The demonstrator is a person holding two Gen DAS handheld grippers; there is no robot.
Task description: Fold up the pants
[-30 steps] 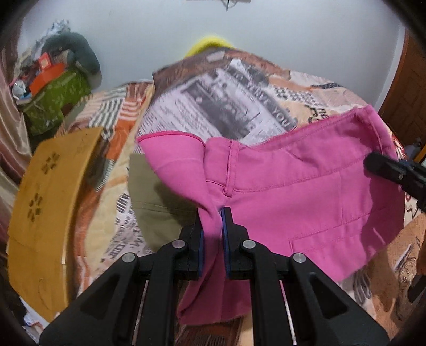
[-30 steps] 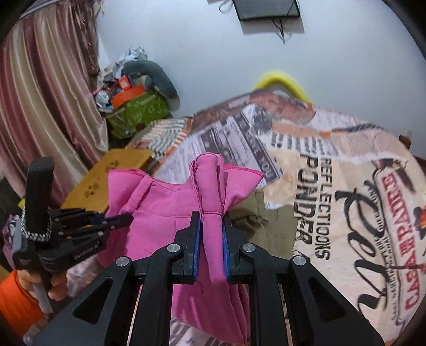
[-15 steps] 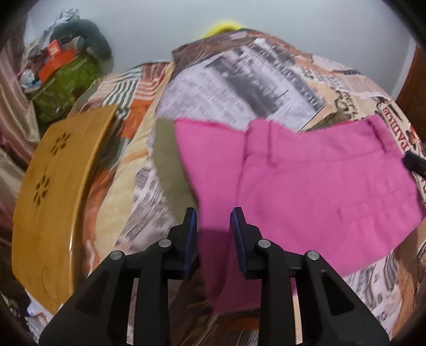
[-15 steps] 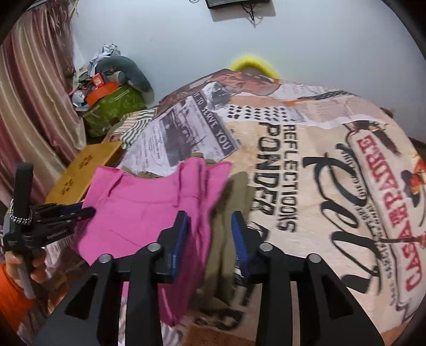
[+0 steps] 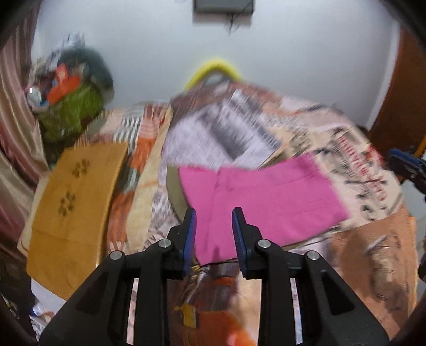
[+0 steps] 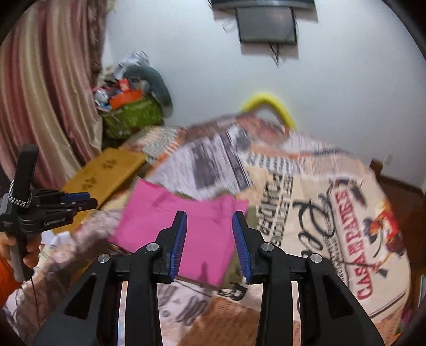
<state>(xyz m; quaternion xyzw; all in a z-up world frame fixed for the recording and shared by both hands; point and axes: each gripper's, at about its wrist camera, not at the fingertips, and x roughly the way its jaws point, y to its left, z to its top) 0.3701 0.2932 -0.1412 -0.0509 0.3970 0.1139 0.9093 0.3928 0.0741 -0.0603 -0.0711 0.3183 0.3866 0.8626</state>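
The pink pants (image 5: 263,197) lie folded and flat on the printed bedspread (image 5: 367,181), on top of an olive garment (image 5: 175,194). They also show in the right wrist view (image 6: 181,226). My left gripper (image 5: 214,213) is open and empty, held back above the near edge of the pants. My right gripper (image 6: 209,215) is open and empty, also held above the pants' near edge. The left gripper shows at the left of the right wrist view (image 6: 80,201). The right gripper's tip shows at the right edge of the left wrist view (image 5: 404,165).
A yellow wooden board (image 5: 72,202) lies along the bed's left side. A green bag with clutter (image 5: 69,111) stands in the far left corner by a curtain (image 6: 45,93). A yellow curved object (image 5: 215,66) is behind the bed. A screen (image 6: 266,24) hangs on the wall.
Both grippers opened and let go of the pink pants, which dropped flat onto the bed. Both grippers then pulled back and up, away from the pants.
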